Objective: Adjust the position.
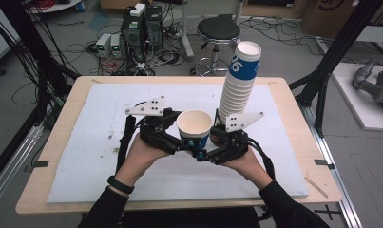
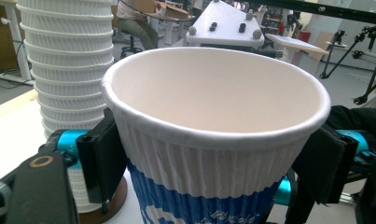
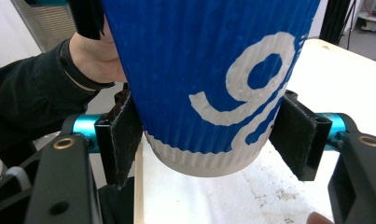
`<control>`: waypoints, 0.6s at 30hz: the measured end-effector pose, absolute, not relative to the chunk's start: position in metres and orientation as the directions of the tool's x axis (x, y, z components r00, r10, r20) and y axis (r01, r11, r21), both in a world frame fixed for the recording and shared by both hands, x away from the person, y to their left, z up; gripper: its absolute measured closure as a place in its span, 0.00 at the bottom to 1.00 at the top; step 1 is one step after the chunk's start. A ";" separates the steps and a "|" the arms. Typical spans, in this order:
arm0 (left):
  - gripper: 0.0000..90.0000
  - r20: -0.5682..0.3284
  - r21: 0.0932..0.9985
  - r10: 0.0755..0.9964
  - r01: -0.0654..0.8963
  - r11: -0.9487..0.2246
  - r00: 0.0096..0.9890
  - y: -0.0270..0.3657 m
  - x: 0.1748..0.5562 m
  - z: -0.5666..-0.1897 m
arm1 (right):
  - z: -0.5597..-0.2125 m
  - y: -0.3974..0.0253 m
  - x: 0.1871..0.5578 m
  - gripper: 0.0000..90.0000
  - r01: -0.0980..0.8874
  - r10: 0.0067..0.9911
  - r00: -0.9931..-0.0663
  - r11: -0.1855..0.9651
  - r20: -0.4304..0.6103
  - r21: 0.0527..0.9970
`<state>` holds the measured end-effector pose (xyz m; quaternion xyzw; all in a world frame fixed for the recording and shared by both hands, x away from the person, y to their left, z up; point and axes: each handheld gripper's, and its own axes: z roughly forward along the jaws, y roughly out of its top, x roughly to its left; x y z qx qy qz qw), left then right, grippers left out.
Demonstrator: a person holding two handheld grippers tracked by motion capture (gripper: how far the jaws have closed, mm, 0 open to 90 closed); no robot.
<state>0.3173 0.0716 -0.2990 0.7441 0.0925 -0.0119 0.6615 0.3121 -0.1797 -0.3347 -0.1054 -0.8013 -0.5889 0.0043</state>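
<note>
Paper cup (image 1: pixel 194 127), upright, blue lower band, held above counter (image 1: pixel 84 118) just in front-left of tall cup stack (image 1: pixel 237 85). Left hand-held gripper (image 1: pixel 182 142): pads pinching cup below rim. Right hand-held gripper (image 1: pixel 213 148): jaws either side of cup base; left pad touching, right pad w/ slight gap.
</note>
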 end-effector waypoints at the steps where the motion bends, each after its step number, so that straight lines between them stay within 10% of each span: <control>1: 0.24 -0.141 0.982 0.121 0.154 -0.107 0.983 0.072 0.317 -0.299 | -0.335 -0.180 0.312 0.33 0.178 0.165 -0.977 0.285 0.135 0.942; 18: 0.26 -0.137 0.982 0.118 0.150 -0.115 0.984 0.069 0.317 -0.301 | -0.331 -0.183 0.311 0.31 0.209 0.161 -0.971 0.211 0.177 0.955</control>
